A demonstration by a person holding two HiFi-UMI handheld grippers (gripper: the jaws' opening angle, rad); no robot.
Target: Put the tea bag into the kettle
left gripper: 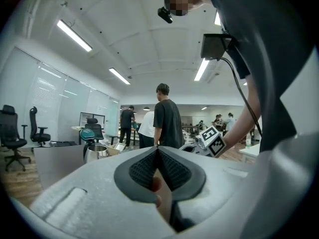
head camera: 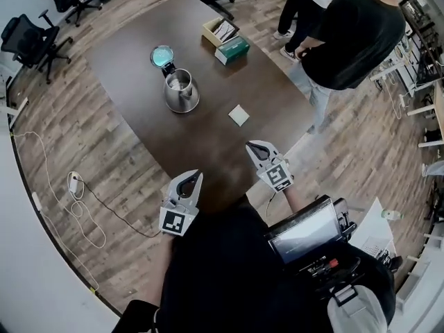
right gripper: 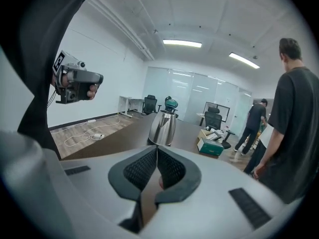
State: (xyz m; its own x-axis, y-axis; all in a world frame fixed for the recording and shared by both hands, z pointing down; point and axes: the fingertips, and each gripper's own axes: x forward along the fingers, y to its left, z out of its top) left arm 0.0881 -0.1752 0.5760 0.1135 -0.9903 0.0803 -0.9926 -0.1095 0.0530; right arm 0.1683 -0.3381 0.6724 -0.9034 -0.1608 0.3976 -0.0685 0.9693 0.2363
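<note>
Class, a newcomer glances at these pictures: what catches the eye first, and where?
A shiny steel kettle, its teal lid flipped open, stands mid-way on the dark brown table, with a small white square tea bag lying flat to its right in the head view, apart from it. At the table's near edge the left tool and right tool are both shut and empty.

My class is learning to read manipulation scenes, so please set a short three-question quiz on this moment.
1. True or false: the kettle's lid stands open.
2. The tea bag lies: A) inside the kettle; B) on the table; C) on the green box.
3. Fill in: the jaws of the left hand-held gripper and the right hand-held gripper are both ____, with nothing between them.
Key: 1 true; 2 B; 3 shut.
</note>
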